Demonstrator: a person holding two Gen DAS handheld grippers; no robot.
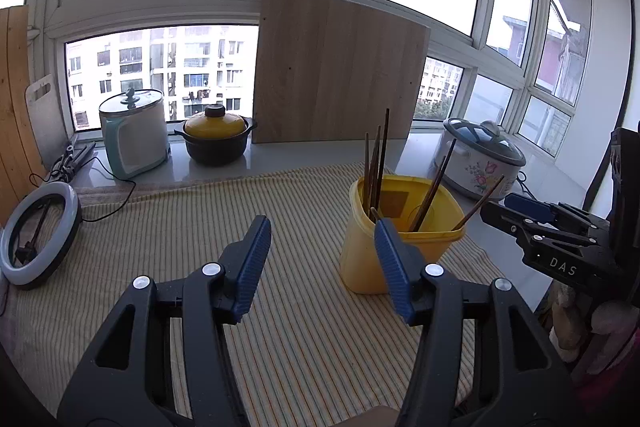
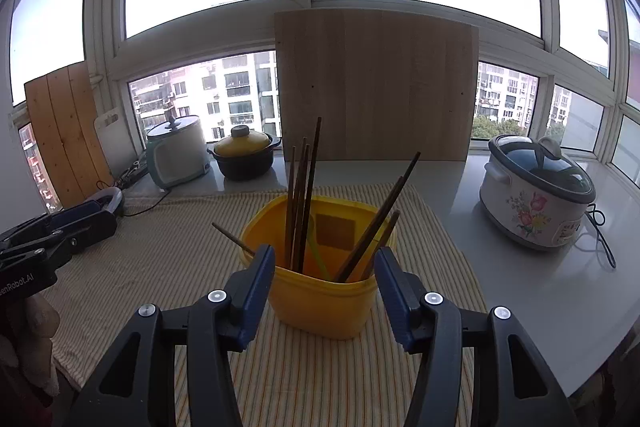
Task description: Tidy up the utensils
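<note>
A yellow plastic tub (image 2: 320,303) stands on the striped cloth (image 2: 168,259) and holds several dark wooden chopsticks (image 2: 306,195), some upright and some leaning right. My right gripper (image 2: 325,254) is open just in front of the tub; the pads do not touch it. In the left wrist view the tub (image 1: 360,259) stands to the right, partly behind my right-hand finger. My left gripper (image 1: 322,231) is open over the cloth (image 1: 160,227) with nothing between its fingers. The right gripper (image 1: 520,215) shows at that view's right edge, and the left gripper (image 2: 80,219) at the right wrist view's left edge.
A wooden board (image 2: 376,83) leans on the window behind the tub. A floral rice cooker (image 2: 536,195) sits on the grey counter at right. A yellow-lidded pot (image 1: 216,139), a teal cooker (image 1: 134,131) and a ring light (image 1: 36,231) stand at left.
</note>
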